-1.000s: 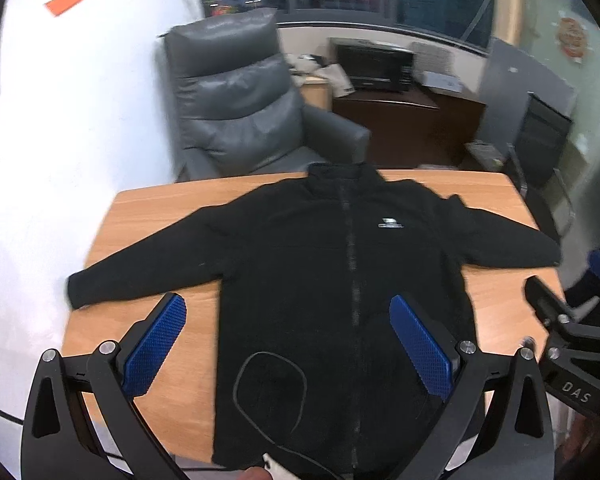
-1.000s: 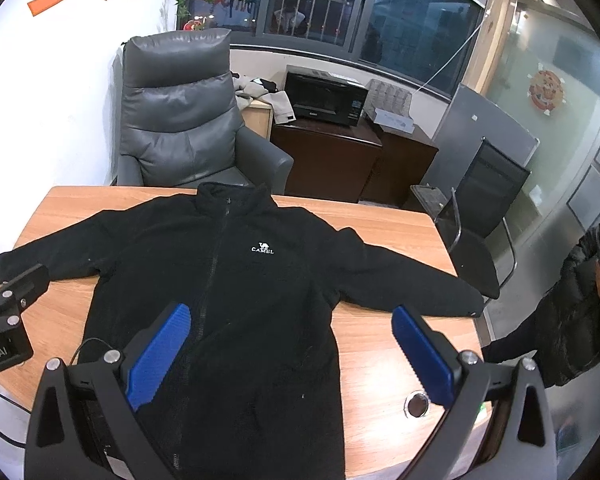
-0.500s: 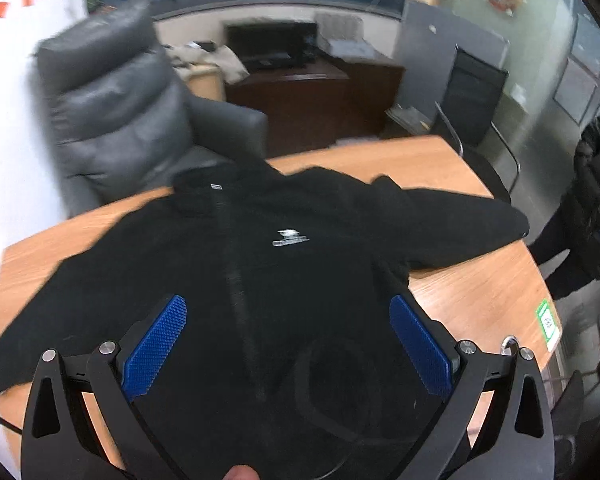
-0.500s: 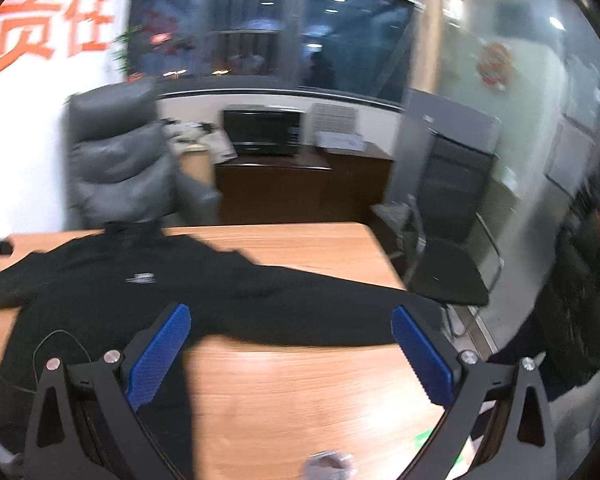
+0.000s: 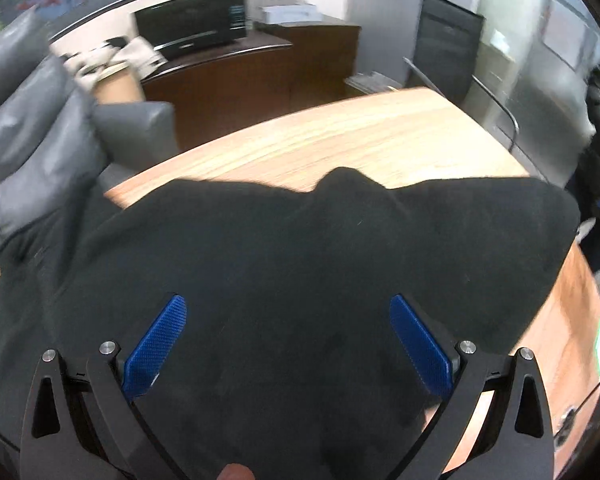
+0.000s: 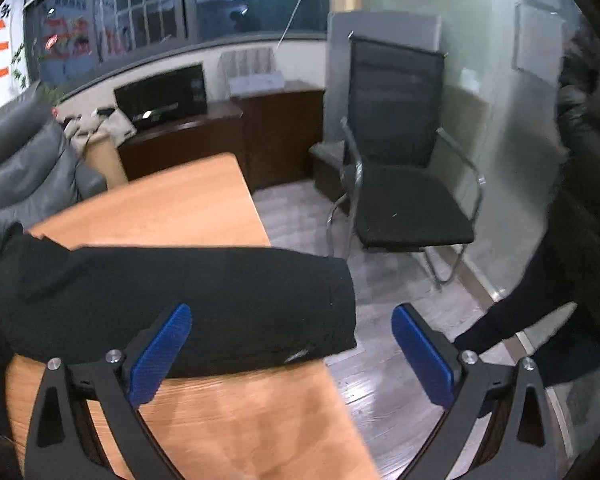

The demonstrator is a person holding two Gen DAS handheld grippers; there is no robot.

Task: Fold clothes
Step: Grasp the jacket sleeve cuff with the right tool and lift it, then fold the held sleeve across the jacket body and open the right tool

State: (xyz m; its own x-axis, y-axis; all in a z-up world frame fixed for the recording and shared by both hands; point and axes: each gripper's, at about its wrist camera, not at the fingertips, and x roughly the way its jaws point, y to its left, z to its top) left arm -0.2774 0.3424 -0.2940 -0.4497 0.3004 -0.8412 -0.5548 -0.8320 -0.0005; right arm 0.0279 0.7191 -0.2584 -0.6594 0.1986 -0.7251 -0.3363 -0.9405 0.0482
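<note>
From the left wrist we see our left gripper [image 5: 288, 344] spread wide and holding nothing, low over the body of the black jacket [image 5: 300, 264], which lies flat on the wooden table [image 5: 380, 132], ready for folding. From the right wrist, our right gripper [image 6: 292, 356] is equally wide and empty, lined up on the sleeve [image 6: 204, 300] whose cuff reaches the table's edge, probably because that sleeve folds in first.

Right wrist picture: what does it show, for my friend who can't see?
A black jacket sleeve lies across a wooden table, its cuff at the edge. The open right tongs hover over it. Behind stands a black office chair.
</note>
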